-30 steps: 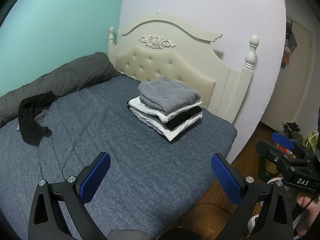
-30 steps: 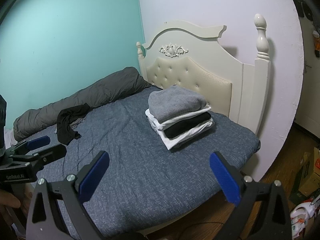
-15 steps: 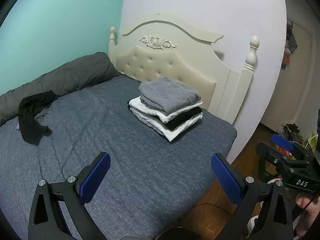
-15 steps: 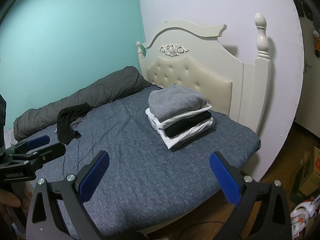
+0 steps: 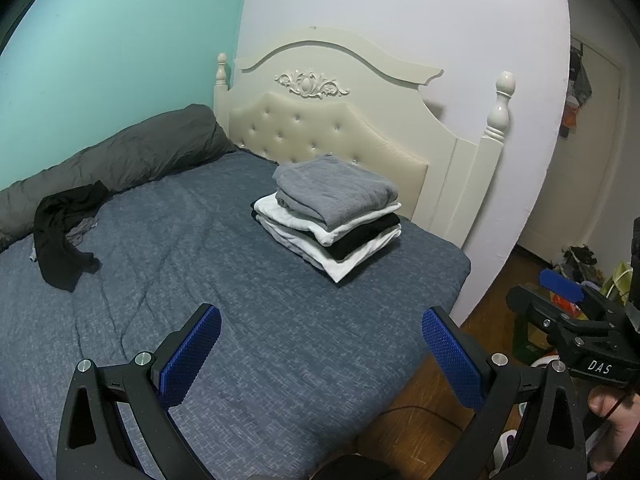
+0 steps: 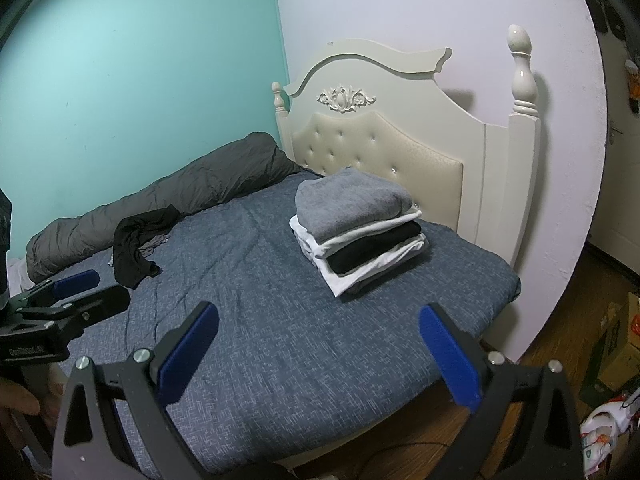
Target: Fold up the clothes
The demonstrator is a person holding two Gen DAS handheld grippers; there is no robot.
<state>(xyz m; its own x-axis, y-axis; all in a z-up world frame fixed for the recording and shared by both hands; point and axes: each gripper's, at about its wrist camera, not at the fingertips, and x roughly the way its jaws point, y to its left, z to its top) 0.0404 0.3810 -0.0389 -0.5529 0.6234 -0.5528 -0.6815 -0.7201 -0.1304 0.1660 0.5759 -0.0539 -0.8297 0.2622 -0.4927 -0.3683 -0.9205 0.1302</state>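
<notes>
- A bed (image 5: pixel 280 340) with a blue-grey patterned cover fills the middle of both views.
- A cream headboard (image 5: pixel 320 128), tufted and carved, stands against the pale wall (image 5: pixel 400 8).
- A dark grey rolled duvet (image 5: pixel 120 156) lies along the teal wall (image 5: pixel 100 40).
- Wooden floor (image 6: pixel 560 320) shows beside the bed.
- A cardboard box (image 6: pixel 618 344) sits on the floor at the far right.

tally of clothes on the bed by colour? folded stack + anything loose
Grey: 1, the sweater on top of the stack
White: 2 folded items
Black: 2, one folded in the stack, one loose garment near the rolled duvet
Total: 5. Thin layers low in the stack and a grey scrap under the loose garment are unclear, not counted.
</notes>
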